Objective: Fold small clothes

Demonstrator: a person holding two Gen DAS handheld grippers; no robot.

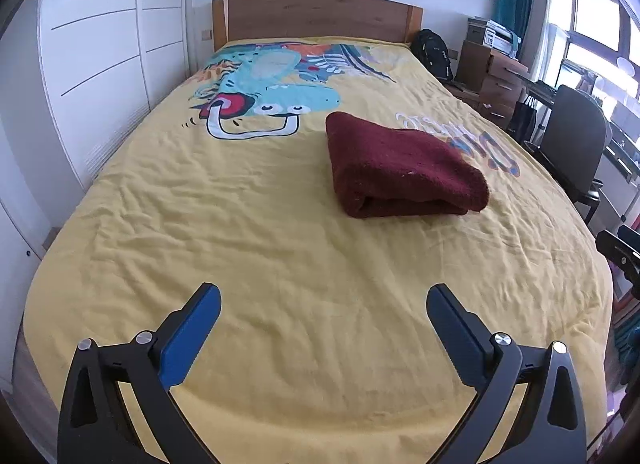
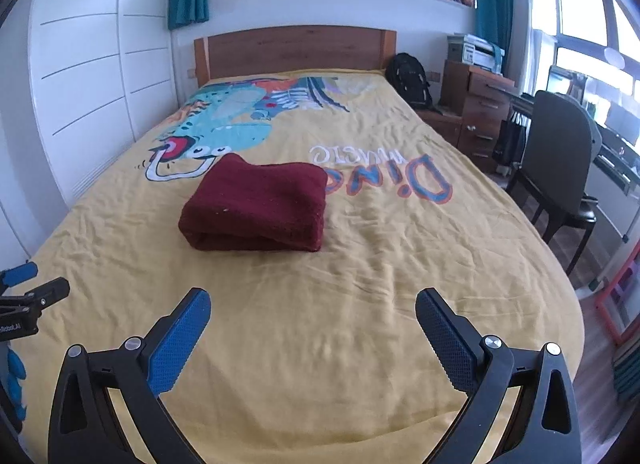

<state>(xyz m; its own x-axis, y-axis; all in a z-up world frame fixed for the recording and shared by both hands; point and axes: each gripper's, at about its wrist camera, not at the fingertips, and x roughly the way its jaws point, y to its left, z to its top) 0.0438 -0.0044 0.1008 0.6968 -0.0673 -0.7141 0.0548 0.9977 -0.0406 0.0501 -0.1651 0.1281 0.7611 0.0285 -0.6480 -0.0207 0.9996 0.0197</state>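
Note:
A dark red fleece garment (image 1: 400, 167) lies folded into a thick rectangle on the yellow bedspread (image 1: 256, 232); it also shows in the right wrist view (image 2: 256, 203). My left gripper (image 1: 323, 300) is open and empty, above the bed's near end, well short of the garment. My right gripper (image 2: 313, 306) is open and empty too, also over the near end. The left gripper's side shows at the left edge of the right wrist view (image 2: 28, 296).
A wooden headboard (image 2: 294, 49) stands at the far end. White wardrobe doors (image 1: 100, 63) run along the left. A black backpack (image 2: 410, 77), wooden drawers (image 2: 478, 103) and a dark chair (image 2: 558, 167) stand to the right of the bed.

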